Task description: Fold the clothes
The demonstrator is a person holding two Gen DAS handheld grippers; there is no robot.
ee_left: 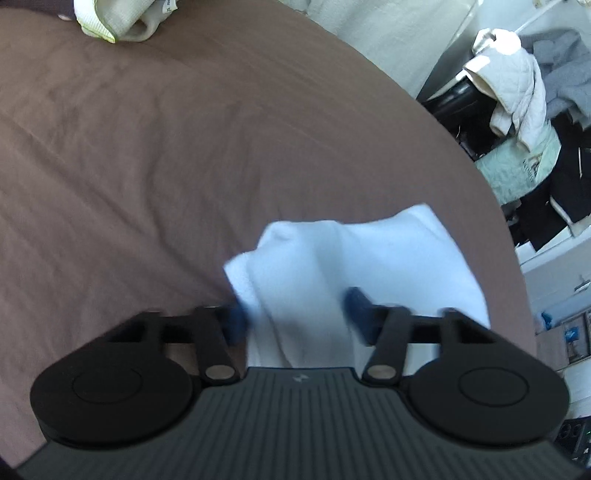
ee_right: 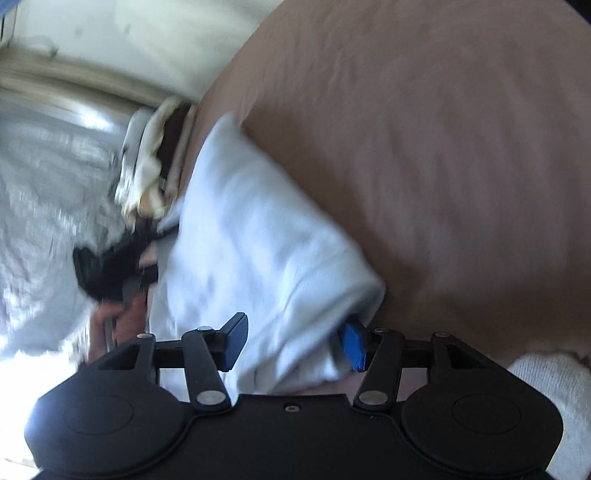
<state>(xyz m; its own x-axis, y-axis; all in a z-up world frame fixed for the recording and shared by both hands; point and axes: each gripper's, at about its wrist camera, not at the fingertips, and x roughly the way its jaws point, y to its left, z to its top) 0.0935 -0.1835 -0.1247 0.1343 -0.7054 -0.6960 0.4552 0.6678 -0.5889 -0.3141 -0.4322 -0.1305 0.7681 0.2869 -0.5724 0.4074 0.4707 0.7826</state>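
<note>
While both tools tilt down at the brown bedspread [ee_left: 184, 147], each has the pale blue garment [ee_left: 369, 258] between its blue pads. The left gripper [ee_left: 295, 314] is part open – whether the pads press the cloth can't be told, too blurred. The right gripper [ee_right: 293, 341] stands wider, cloth bunched betw. the jaws, left pad clear of it. In the right wrist view the person's hand [ee_right: 114, 317] shows beside the garment, w/ the other tool. A cream cloth pile [ee_left: 110, 18] lies at the bed's far edge.
</note>
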